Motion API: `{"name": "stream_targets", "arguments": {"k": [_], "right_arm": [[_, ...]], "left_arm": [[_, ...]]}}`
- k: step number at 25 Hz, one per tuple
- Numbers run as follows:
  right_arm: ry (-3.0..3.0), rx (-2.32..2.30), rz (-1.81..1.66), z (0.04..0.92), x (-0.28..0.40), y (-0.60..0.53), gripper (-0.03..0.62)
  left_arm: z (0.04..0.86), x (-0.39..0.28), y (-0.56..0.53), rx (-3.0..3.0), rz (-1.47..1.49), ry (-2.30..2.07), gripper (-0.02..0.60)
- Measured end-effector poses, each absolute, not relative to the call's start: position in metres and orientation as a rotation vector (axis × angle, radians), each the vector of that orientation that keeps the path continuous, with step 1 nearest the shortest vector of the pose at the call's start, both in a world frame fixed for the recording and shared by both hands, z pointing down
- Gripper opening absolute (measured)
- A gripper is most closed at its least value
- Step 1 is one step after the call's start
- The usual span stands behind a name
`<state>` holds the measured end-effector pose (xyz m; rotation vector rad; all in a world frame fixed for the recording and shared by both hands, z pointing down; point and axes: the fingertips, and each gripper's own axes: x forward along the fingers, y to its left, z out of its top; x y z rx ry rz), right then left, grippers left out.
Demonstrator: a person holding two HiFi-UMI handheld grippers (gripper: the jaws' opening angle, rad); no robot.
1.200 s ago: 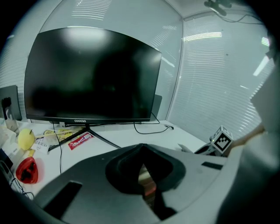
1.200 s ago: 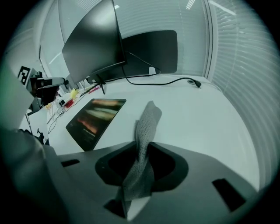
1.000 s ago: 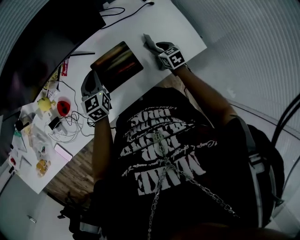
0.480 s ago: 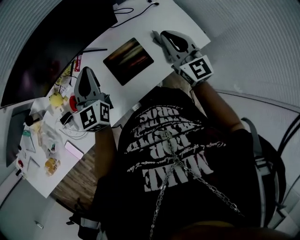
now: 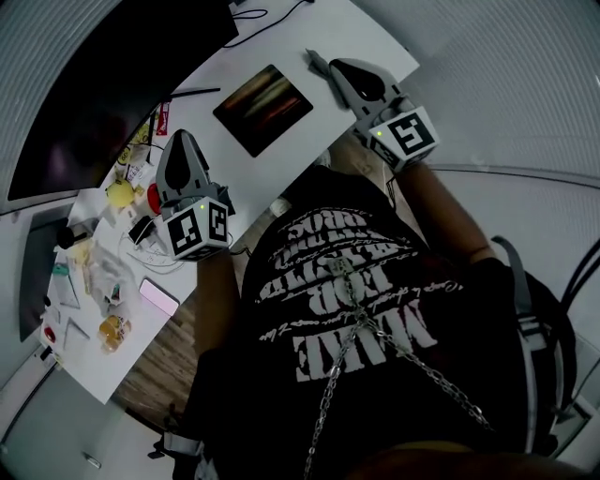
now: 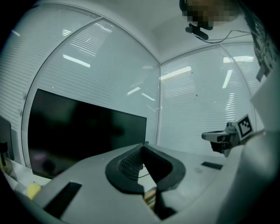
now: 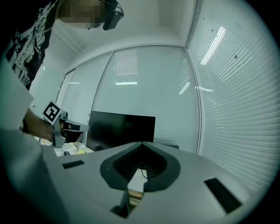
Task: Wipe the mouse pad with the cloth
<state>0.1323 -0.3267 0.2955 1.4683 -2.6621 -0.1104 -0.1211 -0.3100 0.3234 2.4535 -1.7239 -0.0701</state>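
The dark mouse pad [image 5: 262, 108] lies flat on the white desk [image 5: 356, 33]. A small grey cloth [image 5: 314, 64] lies on the desk just right of the pad. My right gripper [image 5: 336, 67] hovers beside the cloth, well above the desk and pointing level; its jaws are shut and nothing shows between them [image 7: 142, 144]. My left gripper [image 5: 180, 136] hangs over the desk left of the pad, also level, with its jaws shut and empty [image 6: 143, 146]. Each gripper view shows the other gripper off to the side, the right gripper [image 6: 225, 135] and the left gripper [image 7: 65, 127].
A large dark monitor [image 5: 94, 84] stands along the desk's far edge, with cables [image 5: 272, 14] behind the pad. The desk's left end is cluttered: a yellow object [image 5: 119, 194], a red object [image 5: 152, 199], a phone [image 5: 159, 297], wires. A black pen [image 5: 192, 92] lies near the pad.
Both grippers have lifted off the desk and now point level. The right gripper has come up from the cloth, which stays on the desk.
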Motion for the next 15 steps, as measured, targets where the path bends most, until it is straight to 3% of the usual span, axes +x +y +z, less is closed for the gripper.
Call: {"name": "stream_targets", "arguments": {"k": [15], "right_arm": [[-2.598,1.477,-0.127,0.274,0.125,-0.315,0.0]], "left_arm": [[0.336,-0.114,-0.32,2.478,-0.12,-1.598,0.0]]}}
